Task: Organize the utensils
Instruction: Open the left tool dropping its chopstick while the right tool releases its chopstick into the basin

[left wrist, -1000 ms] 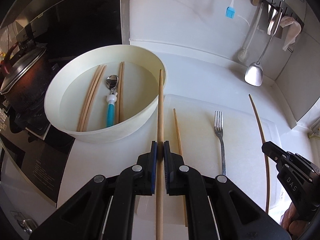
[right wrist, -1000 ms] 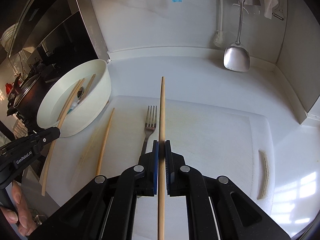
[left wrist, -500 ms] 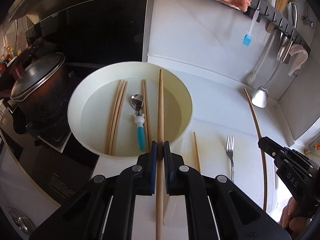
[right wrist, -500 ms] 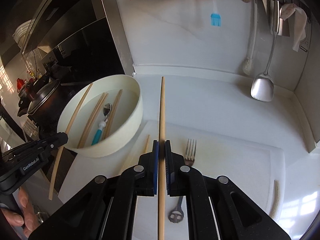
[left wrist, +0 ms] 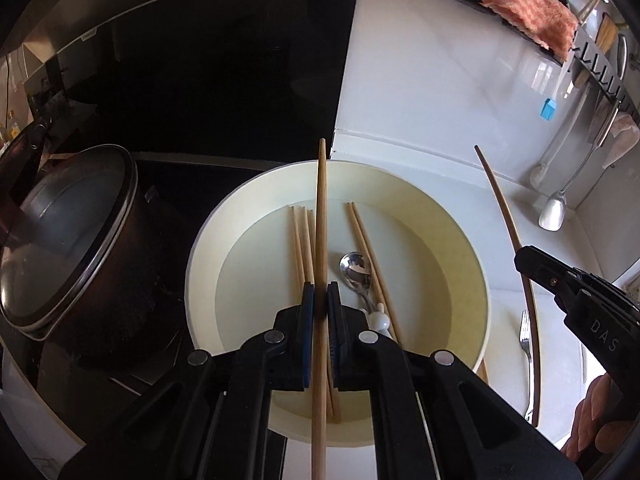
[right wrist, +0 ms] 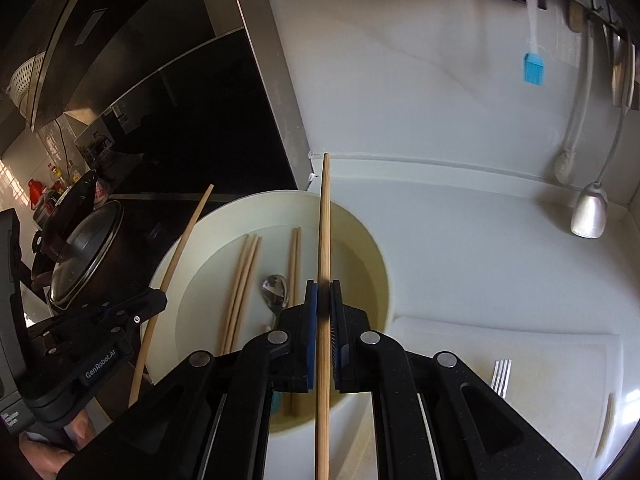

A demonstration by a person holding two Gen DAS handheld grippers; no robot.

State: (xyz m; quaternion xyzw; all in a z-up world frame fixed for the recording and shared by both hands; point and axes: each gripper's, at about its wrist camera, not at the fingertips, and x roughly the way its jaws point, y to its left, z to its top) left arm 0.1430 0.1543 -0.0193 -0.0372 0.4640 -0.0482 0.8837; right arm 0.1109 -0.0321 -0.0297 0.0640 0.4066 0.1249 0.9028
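My left gripper [left wrist: 321,292] is shut on a wooden chopstick [left wrist: 321,216] and hangs over the cream bowl [left wrist: 476,264]. My right gripper [right wrist: 323,292] is shut on a second chopstick [right wrist: 324,220], also above the bowl [right wrist: 380,264], towards its right side. Inside the bowl lie several chopsticks [left wrist: 302,244] and a spoon [left wrist: 356,270] with a blue handle. In the left wrist view the right gripper [left wrist: 532,262] shows at the right with its chopstick [left wrist: 508,216]. A fork [left wrist: 527,356] lies on the white cutting board [right wrist: 560,364].
A dark pot with a glass lid [left wrist: 60,236] sits left of the bowl on the black hob. On the white wall hang a blue brush [right wrist: 534,66], a ladle [right wrist: 588,212] and a pink cloth [left wrist: 528,20]. One more chopstick [right wrist: 607,424] lies at the board's right edge.
Both grippers have moved left from over the cutting board to above the bowl, each still carrying its chopstick. The pot has come further into view.
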